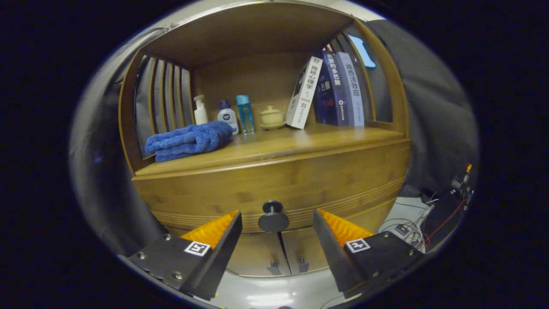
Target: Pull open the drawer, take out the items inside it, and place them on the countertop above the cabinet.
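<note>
A wooden cabinet faces me, its drawer front shut below the countertop. The drawer's round dark knob sits between my two fingertips, a little beyond them, with a gap on each side. My gripper is open and touches nothing. What lies inside the drawer is hidden.
On the countertop lie a folded blue towel, a white pump bottle, a small white bottle, a blue bottle, a lidded cup on a saucer and leaning books. Two small cabinet doors sit below the drawer. Loose cables lie on the floor at right.
</note>
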### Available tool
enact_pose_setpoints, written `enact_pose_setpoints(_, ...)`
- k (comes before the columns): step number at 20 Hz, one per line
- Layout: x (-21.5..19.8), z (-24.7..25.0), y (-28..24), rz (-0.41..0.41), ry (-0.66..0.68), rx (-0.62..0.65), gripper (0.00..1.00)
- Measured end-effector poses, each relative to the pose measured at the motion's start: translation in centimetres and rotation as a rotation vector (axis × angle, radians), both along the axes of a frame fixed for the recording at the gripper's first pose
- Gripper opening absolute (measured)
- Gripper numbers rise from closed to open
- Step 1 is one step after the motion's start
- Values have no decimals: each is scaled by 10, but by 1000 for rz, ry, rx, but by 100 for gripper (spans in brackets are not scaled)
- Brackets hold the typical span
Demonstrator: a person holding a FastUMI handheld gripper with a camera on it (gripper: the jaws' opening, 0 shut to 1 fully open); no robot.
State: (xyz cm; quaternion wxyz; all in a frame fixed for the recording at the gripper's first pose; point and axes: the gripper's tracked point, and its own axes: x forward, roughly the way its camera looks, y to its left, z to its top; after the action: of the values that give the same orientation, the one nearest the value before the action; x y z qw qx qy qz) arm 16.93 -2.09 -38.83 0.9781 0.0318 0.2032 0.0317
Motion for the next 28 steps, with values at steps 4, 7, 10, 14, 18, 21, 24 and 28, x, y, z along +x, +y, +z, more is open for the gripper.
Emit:
enact_pose_setpoints(4, 8, -18, 3, 35, 46, -29, 70)
enact_pose_setpoints(7, 15, -13, 4, 36, -5, -94, 41)
enact_pose_setpoints(10, 12, -10, 4, 24, -60, -129, 42)
enact_pose_setpoints(14, 13, -11, 5, 27, -74, -93, 37)
enact_pose_setpoints(18, 11, -11, 4, 29, -62, -124, 33)
enact_pose_setpoints(21, 8, -11, 5, 25, -54, -86, 33)
enact_pose_setpoints(24, 4, -10, 3, 33, -66, -100, 27)
enact_pose_setpoints(28, -24, -6, 0, 39, -68, -98, 27)
